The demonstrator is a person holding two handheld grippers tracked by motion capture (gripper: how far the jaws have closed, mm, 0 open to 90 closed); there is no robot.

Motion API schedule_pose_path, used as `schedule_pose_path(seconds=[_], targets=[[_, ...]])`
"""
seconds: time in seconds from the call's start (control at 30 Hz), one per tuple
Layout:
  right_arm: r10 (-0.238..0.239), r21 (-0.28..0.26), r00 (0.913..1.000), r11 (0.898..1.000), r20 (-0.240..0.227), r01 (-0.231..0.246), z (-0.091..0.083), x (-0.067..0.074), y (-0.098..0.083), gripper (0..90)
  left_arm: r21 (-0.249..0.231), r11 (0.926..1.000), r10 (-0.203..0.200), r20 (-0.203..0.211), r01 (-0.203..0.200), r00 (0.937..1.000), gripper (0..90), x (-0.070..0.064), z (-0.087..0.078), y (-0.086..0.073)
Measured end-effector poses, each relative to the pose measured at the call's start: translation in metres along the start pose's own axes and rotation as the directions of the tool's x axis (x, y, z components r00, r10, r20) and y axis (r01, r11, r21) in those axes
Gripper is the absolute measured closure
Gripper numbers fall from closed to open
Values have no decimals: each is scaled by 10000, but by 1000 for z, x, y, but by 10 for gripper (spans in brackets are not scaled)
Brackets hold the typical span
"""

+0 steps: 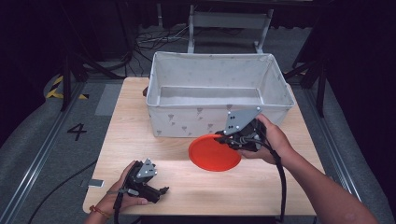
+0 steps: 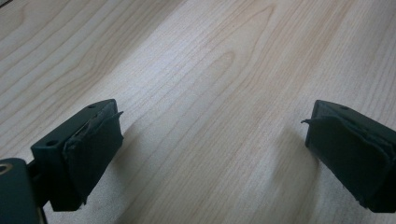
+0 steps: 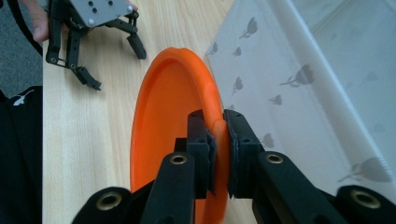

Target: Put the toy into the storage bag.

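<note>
High view: table [image 1: 140, 116], bin [image 1: 280, 84], plate [image 1: 212, 156] and both grippers together; the plate's right part lies under the right gripper.
Right gripper view: plate [image 3: 163, 140] seen edge-on with its rim clamped between the two pads [image 3: 205, 149]; bin [image 3: 303, 93] wall just beside the plate; left gripper [image 3: 114, 65] farther off on the table.
Left gripper view: bare wood grain of the table [image 2: 210, 93] between two wide-apart jaws.
Right gripper [image 1: 219, 139]: clenched on the plate's rim, held by a hand [image 1: 273, 140] just in front of the bin's near wall.
Left gripper [image 1: 163, 190]: released, nothing between its jaws, low over the table near the front left corner.
Plate position: mid-table, just in front of the bin's near wall, tilted, apart from the table's edges.
Open room: bare table left of the plate up to the left edge; bare strip between plate and front edge; the bin takes the rear half, its walls close to the back and right edges.
Bin interior: open top.
Plate appearance: round, orange, shallow, with a raised rounded rim; smooth, plain surface.
</note>
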State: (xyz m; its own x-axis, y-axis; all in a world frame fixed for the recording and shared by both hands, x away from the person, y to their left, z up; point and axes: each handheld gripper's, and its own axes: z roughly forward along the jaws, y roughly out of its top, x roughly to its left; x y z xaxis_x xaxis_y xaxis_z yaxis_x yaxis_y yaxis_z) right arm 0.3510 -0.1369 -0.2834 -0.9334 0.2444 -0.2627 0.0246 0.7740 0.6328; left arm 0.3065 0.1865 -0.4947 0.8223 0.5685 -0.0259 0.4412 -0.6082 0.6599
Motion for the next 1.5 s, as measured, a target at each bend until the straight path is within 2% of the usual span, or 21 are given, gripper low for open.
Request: schedule_pose_path(seconds=[0.2, 0.47, 0.6, 0.63, 0.73, 0.97, 1.1, 1.17, 1.23, 1.33, 1.37, 1.5], targets=[[-151, 74, 9997, 9999, 207, 149, -11, -7, 10, 819, 19, 10000, 7, 16, -7, 10000, 39, 0, 0, 0], [-187, -34, 9968, 9998, 771, 190, -40, -25, 24, 819, 23, 10000, 2, 8, -2, 10000, 39, 0, 0, 0], [-128, -81, 9960, 9999, 888, 135, -49, -31, 28, 819, 18, 10000, 10, 15, -10, 10000, 39, 0, 0, 0], [-135, -61, 9950, 9999, 986, 141, -56, -37, 31, 819, 15, 10000, 2, 12, -2, 10000, 39, 0, 0, 0], [-151, -11, 9935, 9999, 1126, 153, -61, -42, 34, 819, 15, 10000, 5, 13, -5, 10000, 39, 0, 0, 0], [153, -47, 9879, 9999, 1542, -147, -79, -64, 43, 819, 10, 10000, 16, 15, -16, 10000, 39, 0, 0, 0], [315, -129, 9809, 9995, 1920, -296, -87, -81, 47, 819, 15, 10000, 5, 12, -5, 10000, 39, 0, 0, 0], [471, -188, 9774, 9988, 2062, -442, -88, -90, 48, 819, 0, 10000, 7, 44, -7, 10000, 39, 0, 0, 0], [521, -184, 9769, 9986, 2072, -493, -88, -93, 49, 819, 10, 10000, -1, 27, 1, 10000, 39, 0, 0, 0], [736, -19, 9693, 9972, 2346, -752, -84, -113, 52, 819, -14, 10000, 0, 67, 0, 10000, 39, 1, 0, 0], [851, 32, 9679, 9961, 2366, -884, -83, -119, 52, 819, -12, 10000, 94, -37, -94, 9999, 38, 1, 0, 1], [1318, 228, 9591, 9896, 2504, -1420, -69, -145, 49, 819, 24, 10000, 19, 19, -19, 10000, 38, 1, 0, 0]])
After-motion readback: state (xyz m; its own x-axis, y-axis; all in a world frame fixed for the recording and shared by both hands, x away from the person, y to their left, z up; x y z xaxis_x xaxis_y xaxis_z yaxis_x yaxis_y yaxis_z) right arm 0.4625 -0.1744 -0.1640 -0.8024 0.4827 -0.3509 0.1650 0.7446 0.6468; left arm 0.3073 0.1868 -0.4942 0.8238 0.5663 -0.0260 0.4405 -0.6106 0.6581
